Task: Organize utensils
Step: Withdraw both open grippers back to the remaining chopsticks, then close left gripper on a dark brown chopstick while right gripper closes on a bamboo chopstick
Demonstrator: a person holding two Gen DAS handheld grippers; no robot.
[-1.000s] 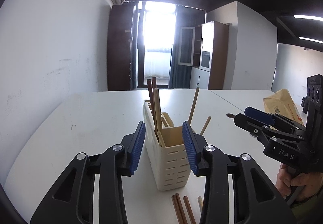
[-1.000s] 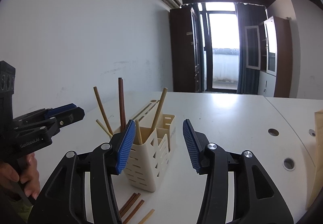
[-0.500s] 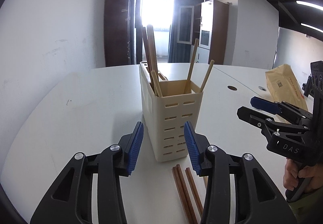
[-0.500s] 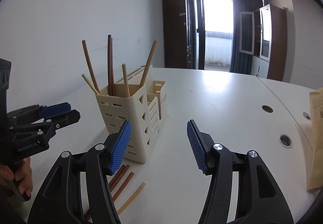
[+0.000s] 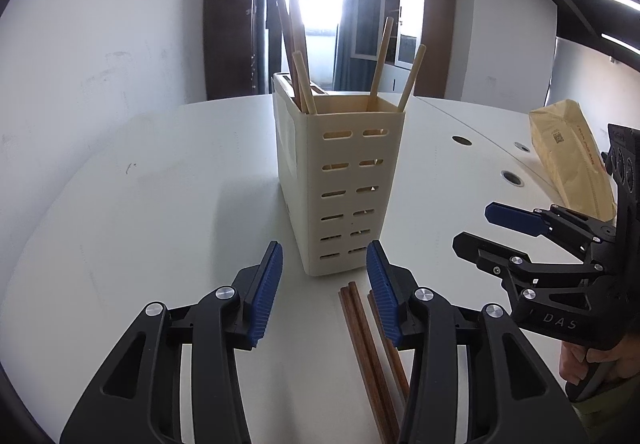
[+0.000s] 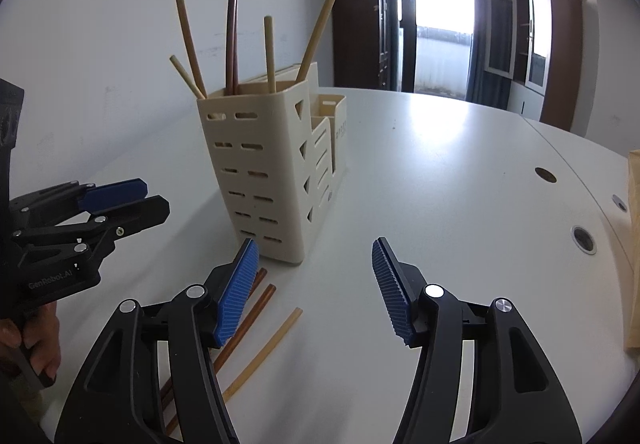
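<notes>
A cream slotted utensil holder [image 5: 348, 184] stands on the white table [image 5: 160, 204], with several light and dark chopsticks upright in it; it also shows in the right wrist view [image 6: 272, 168]. Dark brown chopsticks [image 5: 366, 348] lie on the table just in front of it, and a light chopstick [image 6: 266, 352] lies beside the dark ones [image 6: 244, 324]. My left gripper [image 5: 324, 288] is open and empty, low over the table just before the holder. My right gripper [image 6: 316, 288] is open and empty, right of the holder, above the loose chopsticks.
A brown paper parcel [image 5: 572, 164] lies at the table's right side, near round cable holes [image 5: 512, 178]. A white wall runs along the left. Cabinets and a bright door stand beyond the table's far edge.
Both grippers have dropped lower and pulled back from the holder, which now stands taller in both views. More of the loose chopsticks on the table shows. Both stay open.
</notes>
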